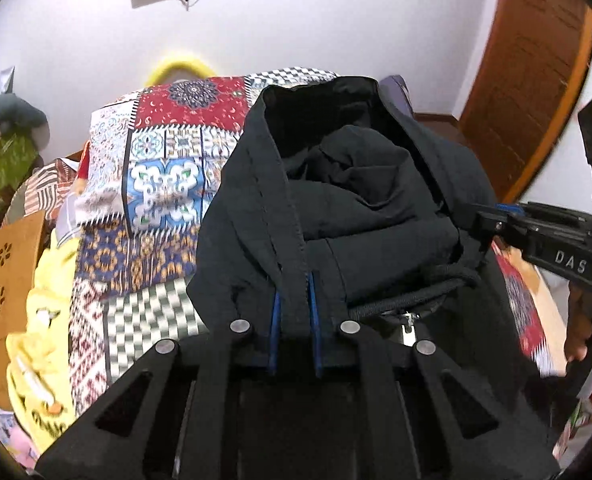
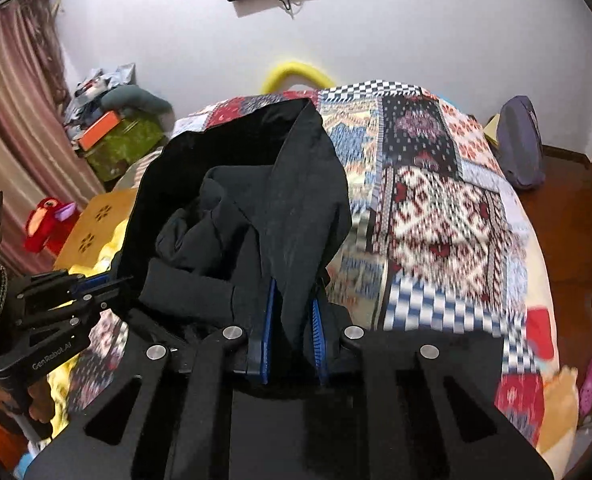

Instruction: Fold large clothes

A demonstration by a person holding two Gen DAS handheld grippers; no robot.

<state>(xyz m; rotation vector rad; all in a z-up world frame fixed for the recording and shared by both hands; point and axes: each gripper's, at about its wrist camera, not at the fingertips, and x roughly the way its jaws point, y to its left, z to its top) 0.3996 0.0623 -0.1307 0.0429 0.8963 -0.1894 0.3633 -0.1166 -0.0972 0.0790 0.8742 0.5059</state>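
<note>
A large black hooded jacket (image 1: 356, 200) hangs lifted above the patchwork bedspread (image 1: 155, 208), held up by both grippers. My left gripper (image 1: 293, 300) is shut on a fold of the jacket's edge, the cloth pinched between its blue pads (image 1: 275, 320). In the right wrist view the same jacket (image 2: 255, 208) drapes forward over the bedspread (image 2: 436, 208), and my right gripper (image 2: 293, 308) is shut on another fold of it. Each gripper shows in the other's view: the right one (image 1: 484, 216) at the jacket's right edge, the left one (image 2: 107, 280) at its left edge.
The bed fills the middle of both views. A yellow garment (image 1: 43, 320) and a cut-out wooden board (image 1: 7, 272) lie at its left side. Boxes and soft toys (image 2: 115, 136) pile by the curtain. A dark bag (image 2: 522, 148) and a wooden door (image 1: 532, 80) stand right.
</note>
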